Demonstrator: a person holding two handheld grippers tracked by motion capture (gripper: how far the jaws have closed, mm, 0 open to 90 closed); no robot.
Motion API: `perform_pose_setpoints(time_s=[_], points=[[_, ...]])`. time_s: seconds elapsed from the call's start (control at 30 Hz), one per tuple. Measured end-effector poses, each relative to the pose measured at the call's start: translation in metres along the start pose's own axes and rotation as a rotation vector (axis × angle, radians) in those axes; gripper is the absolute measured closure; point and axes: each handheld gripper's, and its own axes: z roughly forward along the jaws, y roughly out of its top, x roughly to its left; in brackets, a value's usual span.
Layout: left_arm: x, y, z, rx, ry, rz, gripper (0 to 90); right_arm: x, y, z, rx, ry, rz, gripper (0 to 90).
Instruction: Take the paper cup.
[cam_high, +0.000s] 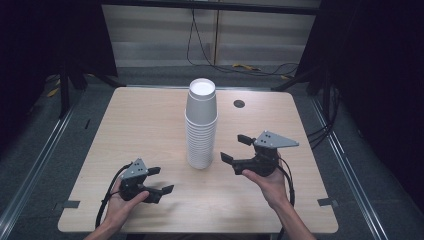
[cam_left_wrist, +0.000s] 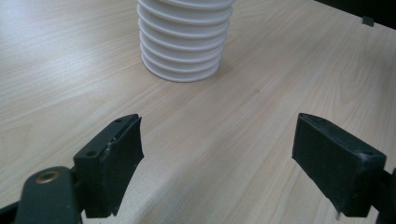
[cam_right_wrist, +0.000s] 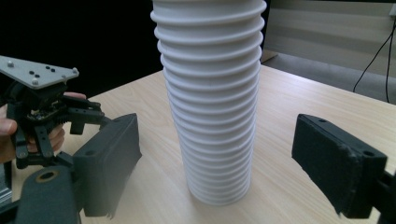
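Stack: tall white paper cup stack (cam_right_wrist: 208, 100) stands ahead, between right hand-held gripper (cam_right_wrist: 217, 154) jaws, untouched.
Grip: both hand-held grippers spread apart, empty; left hand-held gripper (cam_left_wrist: 217, 156) low, stack beyond it.
Advice: close squarely on top cup, lift straight.

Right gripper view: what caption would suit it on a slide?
Open right gripper faces a tall stack of white cups on the wooden table; left gripper waits beyond.

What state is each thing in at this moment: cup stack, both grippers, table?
Cup stack: upright, upside down, nested, untouched.
Left gripper: open, holds nothing, short of the stack.
Right gripper: open, holds nothing, jaws either side of the stack, apart from it.
Table: level, bears the stack.
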Motion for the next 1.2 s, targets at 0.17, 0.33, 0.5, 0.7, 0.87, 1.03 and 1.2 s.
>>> perform_pose_setpoints(time_s=[0.17, 0.33, 0.5, 0.7, 0.87, 1.03, 1.2], points=[[0.0, 0.0, -0.001, 0.007, -0.003, 0.005, 15.8, 0.0, 0.011, 0.002, -0.015, 0.016, -0.004, 15.2], [0.0, -0.001, -0.001, 0.005, -0.004, 0.004, 15.8, 0.001, 0.023, 0.004, -0.022, 0.023, -0.019, 15.2], [0.0, -0.001, -0.001, -0.002, -0.013, 0.009, 15.7, 0.0, 0.038, 0.006, -0.047, 0.026, -0.036, 15.3], [0.0, -0.001, -0.001, -0.001, -0.011, 0.01, 15.8, 0.0, 0.05, 0.009, -0.056, 0.039, -0.043, 15.3], [0.0, -0.001, 0.0, 0.004, -0.007, 0.012, 15.7, 0.001, 0.063, 0.011, -0.056, 0.048, -0.056, 15.3], [0.0, -0.001, 0.0, 0.003, -0.005, 0.009, 15.8, 0.0, 0.076, 0.015, -0.063, 0.059, -0.065, 15.2], [0.0, -0.001, -0.001, 0.007, -0.003, 0.012, 15.7, 0.002, 0.087, 0.024, -0.048, 0.074, -0.079, 15.2]])
